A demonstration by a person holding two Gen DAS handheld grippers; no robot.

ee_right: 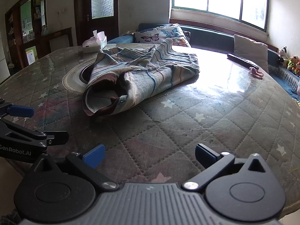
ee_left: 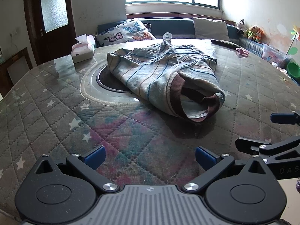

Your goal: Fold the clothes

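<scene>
Both claws stood with their pads spread wide and nothing between them: the left gripper [ee_left: 149, 158] at the bottom centre of its own view, the right gripper [ee_right: 149, 155] likewise in its view. I held them side by side over the near edge of the round table [ee_left: 56, 123], each one visible at the margin of the other's frame.

The striped garment [ee_left: 161, 75] lay bunched in the middle of the frame, well short of either claw. Its brown-trimmed opening [ee_left: 198, 101] faced the cameras, and one part rose in a peak toward the upper centre. Part of the cloth covered the circular inset [ee_left: 105, 82] in the tabletop. A tissue box [ee_left: 82, 50] stood at the upper left, apart from the cloth; a remote control [ee_right: 242, 61] lay at the upper right.

I judged folding not yet begun. Risks as I assessed them:

1. The heap showed several overlapping layers. A pinch at the trim could have caught two layers, so the garment would have lifted as a lump rather than spread.
2. The table cover looked glossy; the cloth could have slid instead of flattening.
3. Dragging leftward could have disturbed the tissue box.
4. The claws sat close together and could have collided on a shared reach.
</scene>
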